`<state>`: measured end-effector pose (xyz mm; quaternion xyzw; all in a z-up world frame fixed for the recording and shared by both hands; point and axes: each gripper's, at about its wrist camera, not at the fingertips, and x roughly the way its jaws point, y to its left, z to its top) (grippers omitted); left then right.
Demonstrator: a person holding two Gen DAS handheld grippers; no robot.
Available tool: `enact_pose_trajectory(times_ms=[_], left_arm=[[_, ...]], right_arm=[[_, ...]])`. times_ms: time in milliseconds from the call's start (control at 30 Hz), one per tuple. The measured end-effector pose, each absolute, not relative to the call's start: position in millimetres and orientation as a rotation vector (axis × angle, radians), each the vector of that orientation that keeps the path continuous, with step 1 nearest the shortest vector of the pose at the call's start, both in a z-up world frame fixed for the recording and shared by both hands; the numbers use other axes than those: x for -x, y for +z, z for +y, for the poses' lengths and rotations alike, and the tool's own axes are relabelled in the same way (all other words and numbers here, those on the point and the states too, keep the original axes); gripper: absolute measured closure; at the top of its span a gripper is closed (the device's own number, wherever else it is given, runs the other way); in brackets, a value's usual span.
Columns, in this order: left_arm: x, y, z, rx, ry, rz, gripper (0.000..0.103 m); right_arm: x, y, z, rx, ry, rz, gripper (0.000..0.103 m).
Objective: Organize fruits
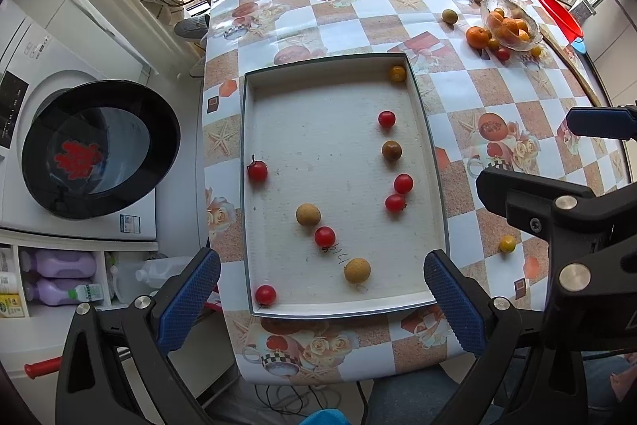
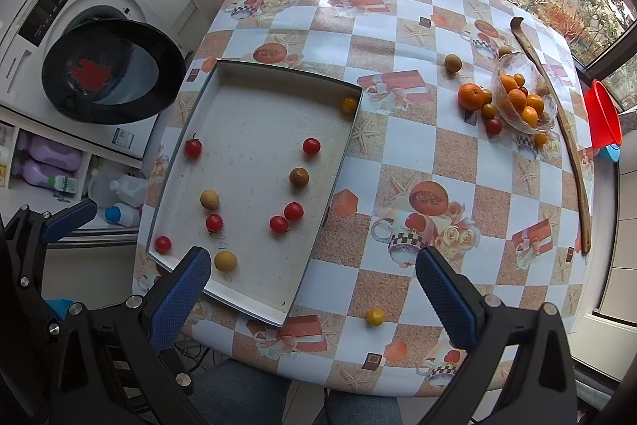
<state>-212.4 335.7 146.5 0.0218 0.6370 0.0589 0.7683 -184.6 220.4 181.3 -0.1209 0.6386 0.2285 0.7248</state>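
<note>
Both grippers hung above the near edge of the table (image 2: 458,162), empty. The left gripper (image 1: 320,301) had its fingers spread wide over the near end of the tray (image 1: 346,309), and the right gripper (image 2: 314,293) was spread just as wide over the tray's near right corner, probably because neither had yet chosen a fruit.

The fruit lay in two groups. In the tray, near the table's left edge, were loose cherry tomatoes (image 1: 403,183), a few tan longans (image 1: 357,270) and one yellow tomato (image 1: 397,73) in the far right corner; the raised rim kept them from rolling off. Toward the far right corner stood a glass bowl (image 2: 513,66) tipped on its side with oranges (image 2: 517,98) inside, and a larger orange (image 2: 471,96), a red tomato (image 2: 493,125) and a longan (image 2: 452,62) spilled just beside it.

One yellow tomato (image 2: 375,316) sat alone on the cloth near the table's near edge, between the right gripper's fingers in view, so it looked the likeliest first pick. Being small and round, it would roll if nudged.
</note>
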Motion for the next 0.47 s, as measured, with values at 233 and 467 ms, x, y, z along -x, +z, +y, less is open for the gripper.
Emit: enact_pose_trajectory(times_ms=[233, 467], left_arm=[[212.5, 144.1, 336.2, -0.045, 0.137, 1.389, 0.000], [213.5, 147.6, 338.7, -0.026, 0.131, 1.366, 0.000]], right_arm=[[184.4, 181.4, 220.7, 0.268, 0.504, 1.409, 0.000], [186.2, 178.9, 216.9, 0.269, 0.508, 1.417, 0.000]])
